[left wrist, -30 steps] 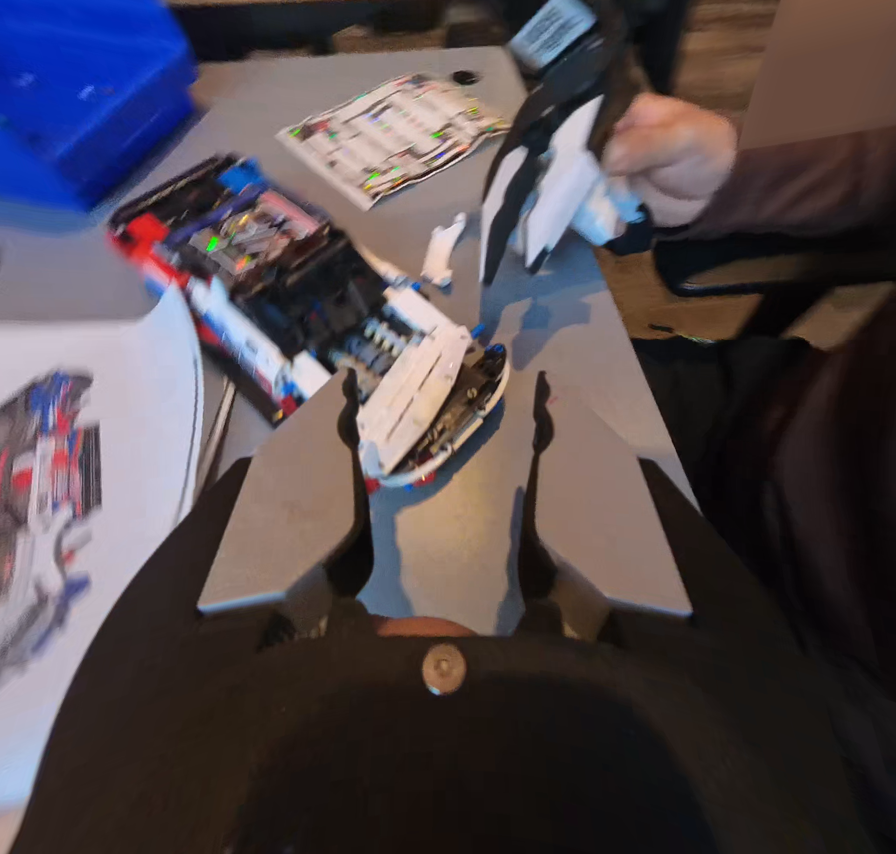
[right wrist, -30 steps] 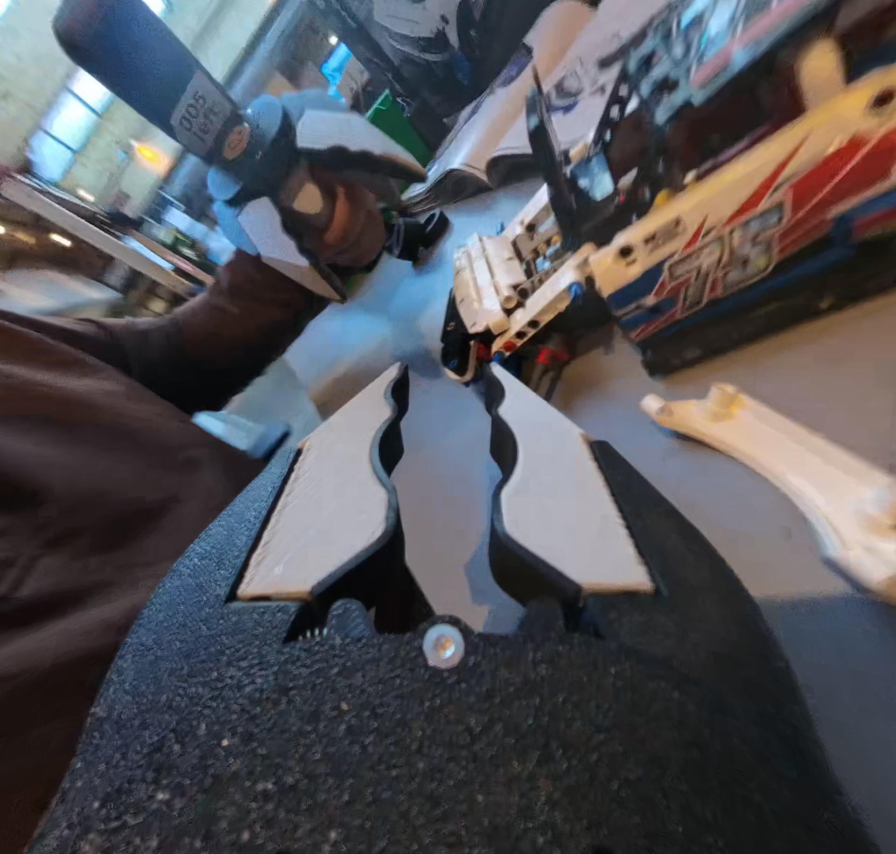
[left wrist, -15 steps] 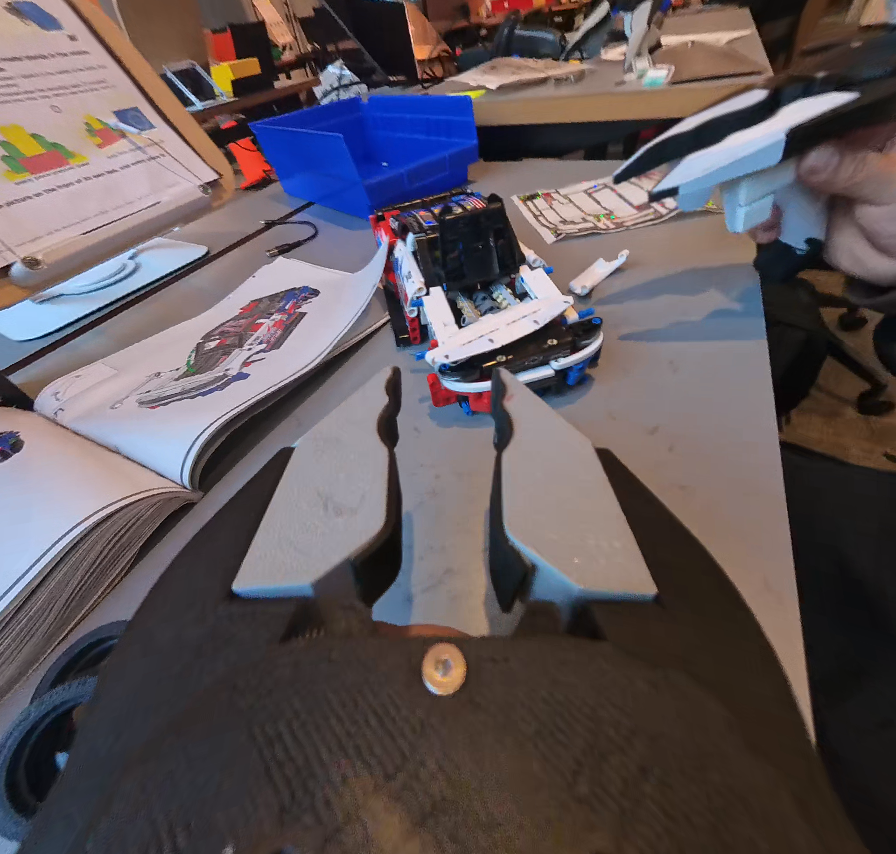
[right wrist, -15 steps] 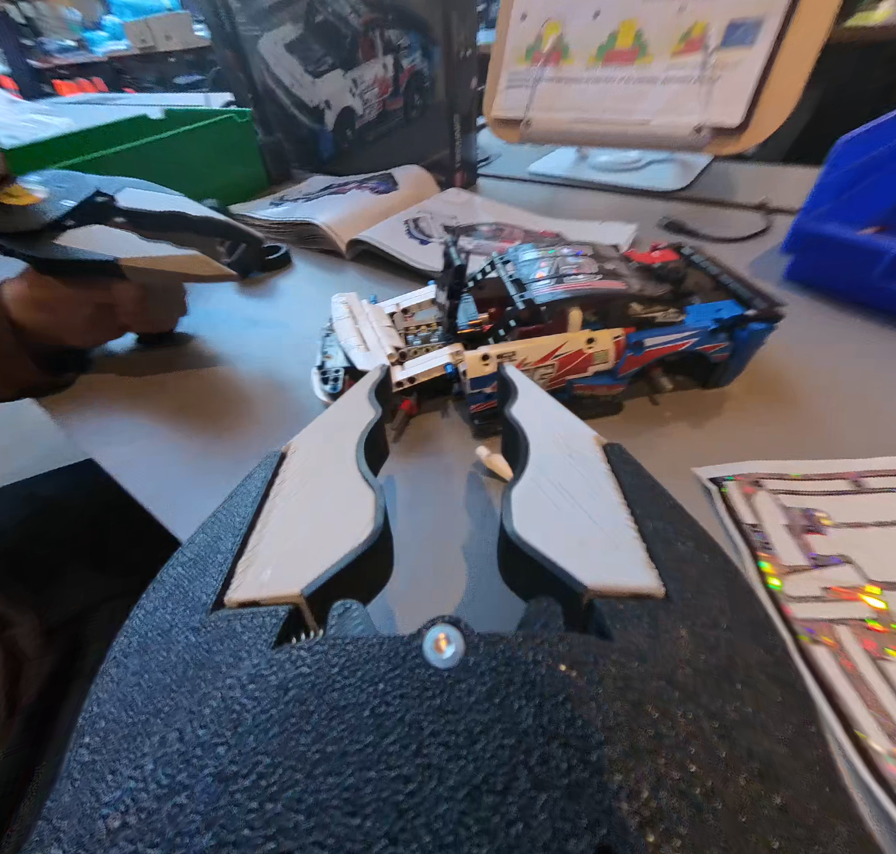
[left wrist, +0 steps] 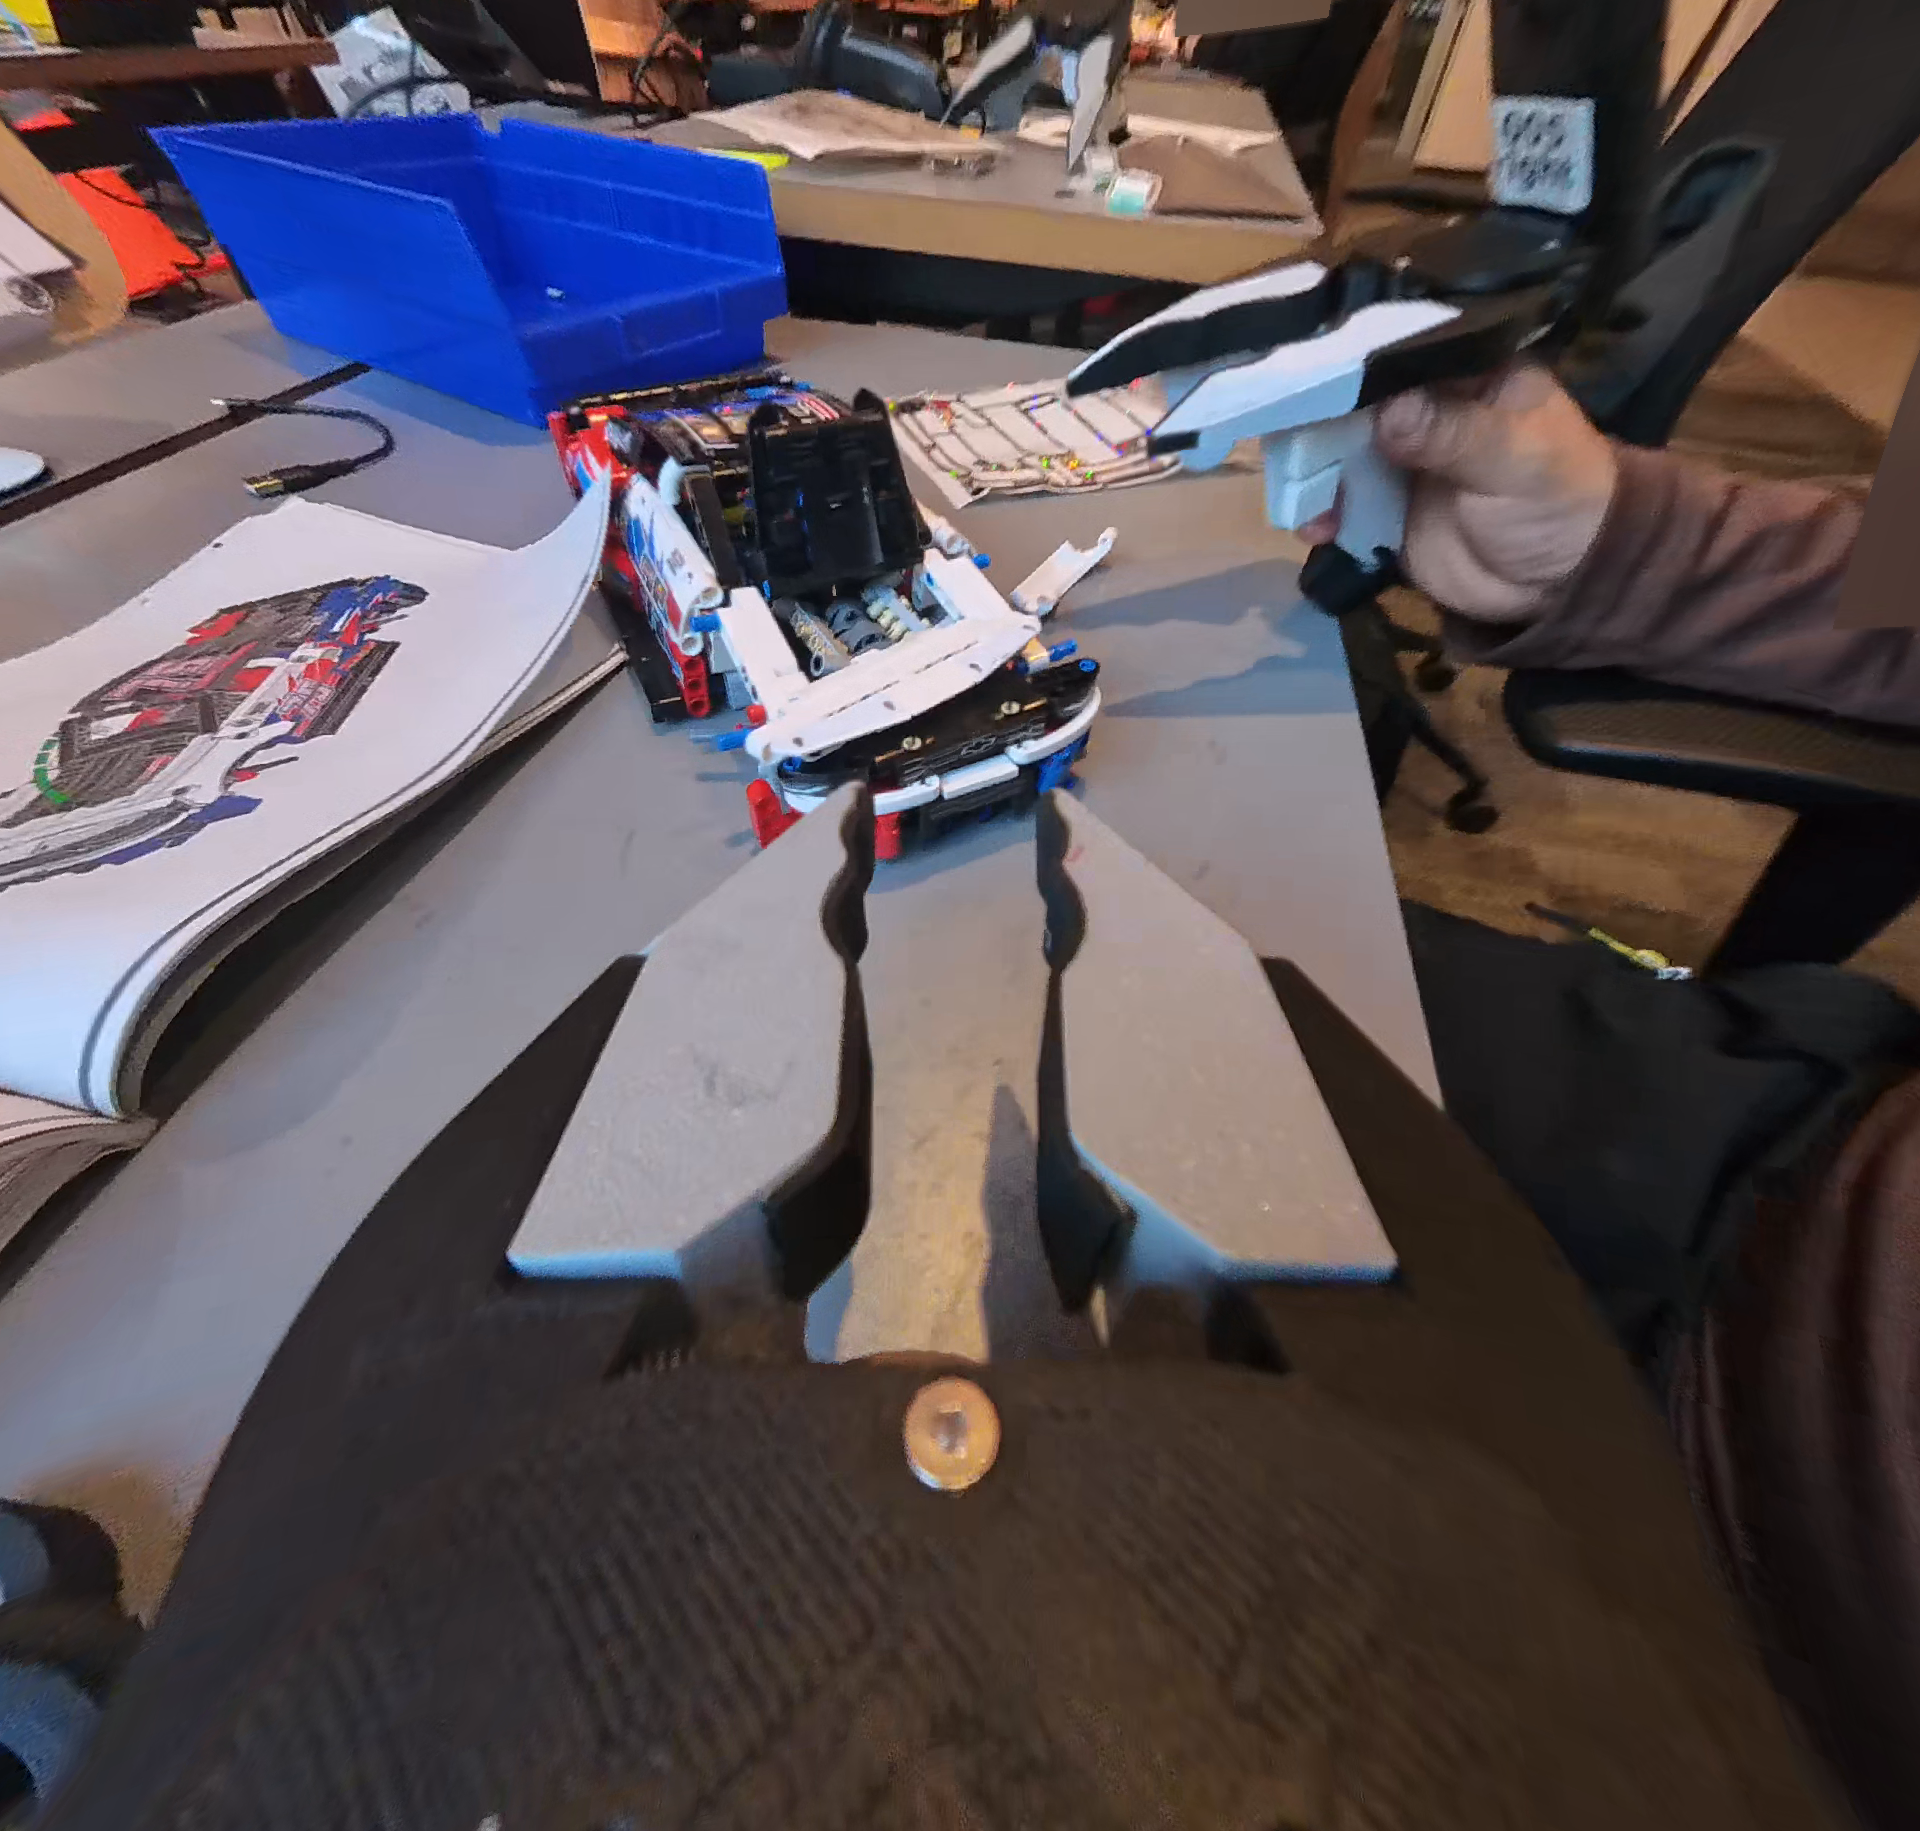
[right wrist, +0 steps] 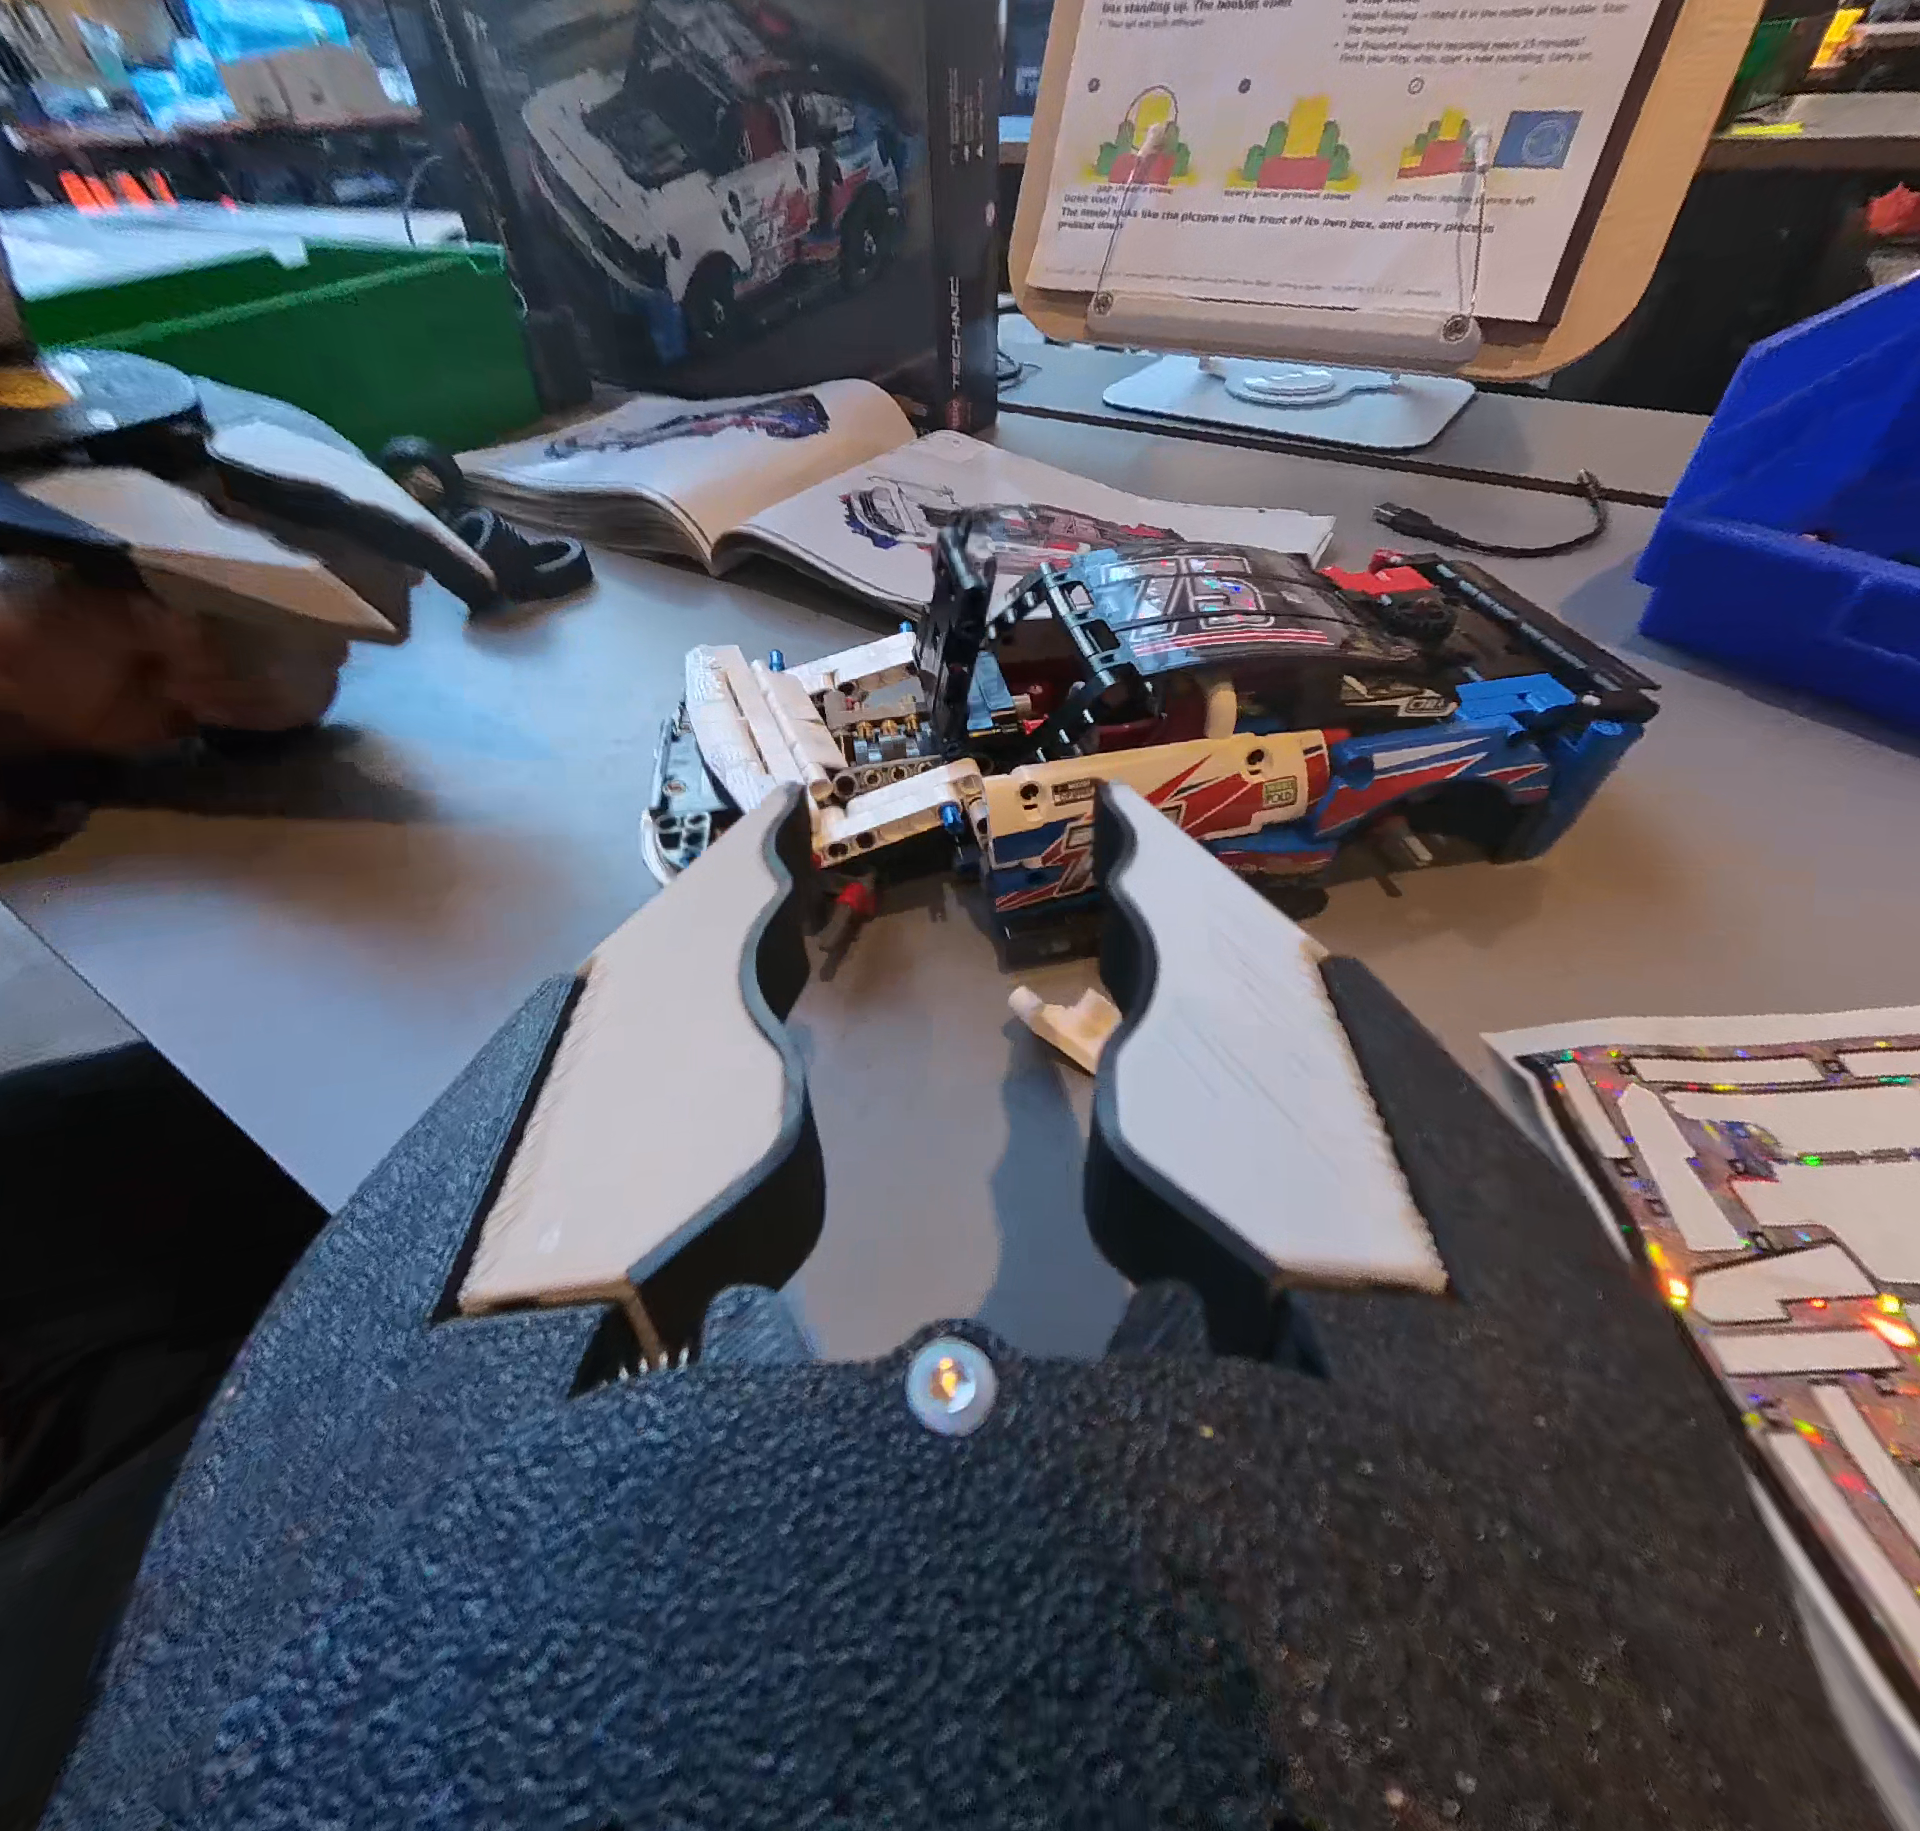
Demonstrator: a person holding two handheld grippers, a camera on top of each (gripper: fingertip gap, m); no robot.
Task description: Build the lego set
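One loose white piece (right wrist: 1070, 1028) half-hidden

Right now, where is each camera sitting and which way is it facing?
Left wrist view: on the left claw, low over the table, facing the car nose-on; its open fingers show, plus the right claw and hand.
Right wrist view: on the right claw, facing the car's side; open fingers show, left claw at far left.
Both share the car, booklet and loose white piece.

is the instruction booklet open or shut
Open: the thick white instruction booklet lies flat on the grey table, pages spread both sides showing car drawings.
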